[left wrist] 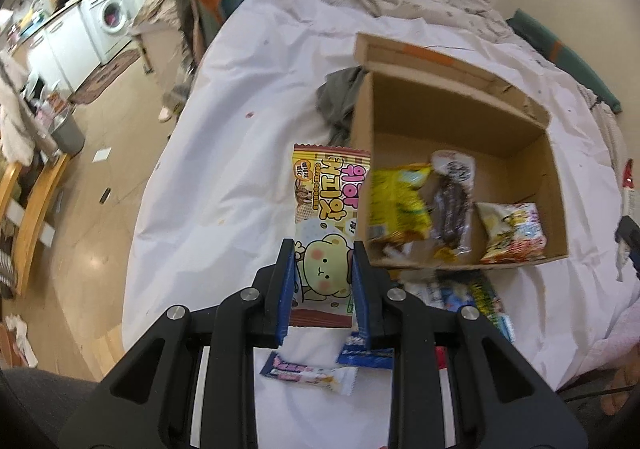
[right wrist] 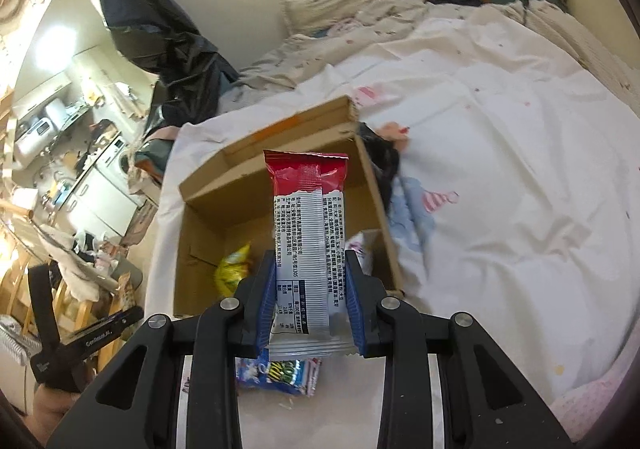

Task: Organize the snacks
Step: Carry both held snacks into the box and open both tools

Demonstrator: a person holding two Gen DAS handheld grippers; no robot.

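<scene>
Jaws clenched both sides: our left gripper (left wrist: 324, 285) clamps bear-print cookie packet (left wrist: 326, 225), right gripper (right wrist: 310, 301) clamps red-white snack packet (right wrist: 306, 233), both held above bed. Cardboard box (left wrist: 460, 117) holds yellow bag (left wrist: 398, 205), dark packet (left wrist: 450, 209), orange-white bag (left wrist: 512, 233).

R claw (right wrist: 311, 299) clamps red/white pkt (right wrist: 306, 233) | over cardboard box (right wrist: 208, 249)

A cardboard box (left wrist: 460, 117) sits on the bed sheet (left wrist: 240, 129), three snack packets (left wrist: 400, 205) inside, two wrappers (left wrist: 308, 371) before it.
</scene>
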